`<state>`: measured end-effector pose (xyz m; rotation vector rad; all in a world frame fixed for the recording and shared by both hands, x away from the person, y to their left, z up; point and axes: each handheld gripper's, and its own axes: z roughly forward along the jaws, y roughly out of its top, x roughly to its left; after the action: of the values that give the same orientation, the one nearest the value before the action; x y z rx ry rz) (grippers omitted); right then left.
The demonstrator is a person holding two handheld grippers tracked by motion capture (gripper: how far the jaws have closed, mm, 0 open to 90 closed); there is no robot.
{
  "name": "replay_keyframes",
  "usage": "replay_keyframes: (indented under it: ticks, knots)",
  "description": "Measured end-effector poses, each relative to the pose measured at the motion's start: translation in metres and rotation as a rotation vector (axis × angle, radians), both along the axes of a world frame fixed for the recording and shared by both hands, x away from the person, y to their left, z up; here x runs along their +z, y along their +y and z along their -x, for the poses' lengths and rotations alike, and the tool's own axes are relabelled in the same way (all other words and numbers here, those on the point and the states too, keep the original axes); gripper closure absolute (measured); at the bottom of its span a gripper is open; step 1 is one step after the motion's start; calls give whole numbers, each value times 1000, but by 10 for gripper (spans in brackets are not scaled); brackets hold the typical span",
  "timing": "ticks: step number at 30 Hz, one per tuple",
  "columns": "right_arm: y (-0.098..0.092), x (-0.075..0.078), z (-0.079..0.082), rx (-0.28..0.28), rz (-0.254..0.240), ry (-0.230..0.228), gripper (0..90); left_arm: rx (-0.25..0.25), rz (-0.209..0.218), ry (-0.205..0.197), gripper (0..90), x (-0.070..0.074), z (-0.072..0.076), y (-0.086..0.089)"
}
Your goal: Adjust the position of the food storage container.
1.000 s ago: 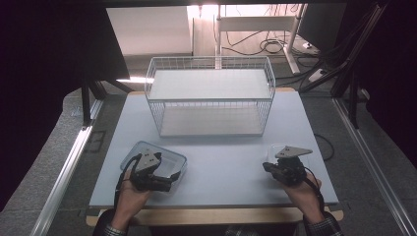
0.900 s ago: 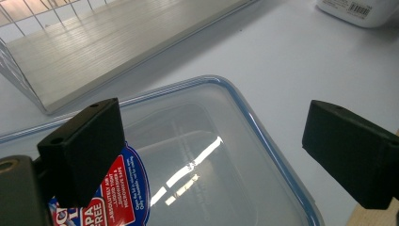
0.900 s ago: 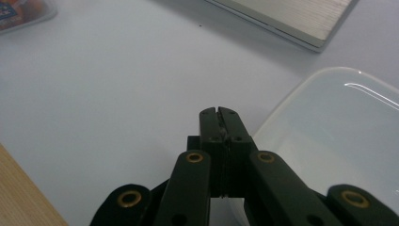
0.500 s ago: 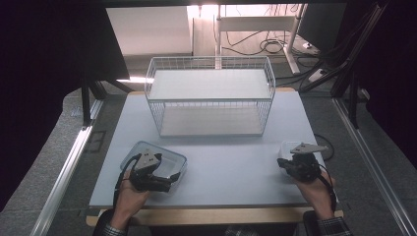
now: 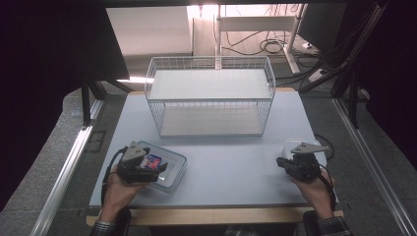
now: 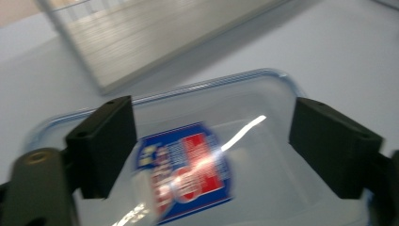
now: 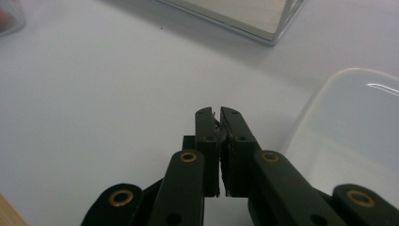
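Note:
A clear plastic container [image 5: 173,169] with a blue rim and a red-and-blue label [image 5: 154,161] lies at the table's front left. My left gripper [image 5: 147,166] hovers over it. In the left gripper view the jaws stand wide apart above the container's [image 6: 254,103] top, with the label [image 6: 188,179] between them; they have just been closing a little, and the pads touch nothing. My right gripper [image 5: 281,162] sits at the front right, beside a white container [image 5: 290,146]. Its jaws [image 7: 217,113] are pressed together with nothing between them, and the white container [image 7: 357,122] lies to their right.
A white wire basket [image 5: 209,100] stands at the middle back of the grey table [image 5: 231,167]; it shows as well in the left gripper view [image 6: 155,37] and the right gripper view [image 7: 244,14]. Cables and a metal frame lie on the floor beyond.
My right gripper has moved right, up to the white container. The left gripper has shifted slightly over the clear container, and the label now shows beside it.

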<state>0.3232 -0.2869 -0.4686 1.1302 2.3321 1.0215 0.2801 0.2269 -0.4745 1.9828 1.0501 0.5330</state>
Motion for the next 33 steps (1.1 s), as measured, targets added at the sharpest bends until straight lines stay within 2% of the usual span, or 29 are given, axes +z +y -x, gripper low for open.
replay_keyframes:
  ticks: [3,4,5,6,7,8,9,12,13,14,15,16,17,19,20,24,25,29,31,33]
  knots:
    - [6,-1,1,20,-6,0,846,74,-53,11,278,0,-2,17]
    - [8,-1,2,22,-8,3,843,105,-37,12,303,0,-3,30]
    - [9,-2,2,28,-7,4,839,105,-37,12,329,0,-3,30]
    - [10,-2,2,29,-9,8,836,138,-36,10,351,0,-3,42]
    - [10,-2,2,29,-9,8,836,138,-36,10,373,0,-3,42]
    - [12,-3,2,38,-10,10,828,159,-27,10,395,0,-4,49]
    - [13,-3,2,39,-14,11,824,200,-17,4,415,-2,-4,61]
    - [15,-4,3,51,-22,14,799,256,7,3,489,-5,-4,77]
    - [16,-4,3,54,-27,14,790,256,7,3,520,-5,-4,77]
    - [17,-4,3,58,-30,13,779,289,27,15,549,-10,-5,89]
    - [17,-4,3,58,-30,13,779,289,27,15,579,-10,-5,89]
    - [19,-4,4,63,-34,13,766,302,31,21,579,-11,-5,93]
    - [20,-5,4,67,-38,11,756,320,39,34,615,-15,-5,98]
    - [23,-5,5,74,-43,10,720,332,37,57,722,-20,-6,104]
    - [24,-5,5,79,-43,9,710,330,19,95,755,-28,-8,108]
    - [26,-6,7,87,-52,7,688,307,-3,160,846,-39,-12,106]
    - [27,-5,7,88,-58,11,686,307,-3,160,860,-39,-12,106]
    - [29,-5,9,104,-78,21,691,258,-12,205,900,-45,-14,96]
    - [30,-5,9,109,-83,25,695,271,-35,212,899,-45,-13,93]
    - [33,-6,10,122,-92,33,722,273,-1,224,900,-46,-11,94]
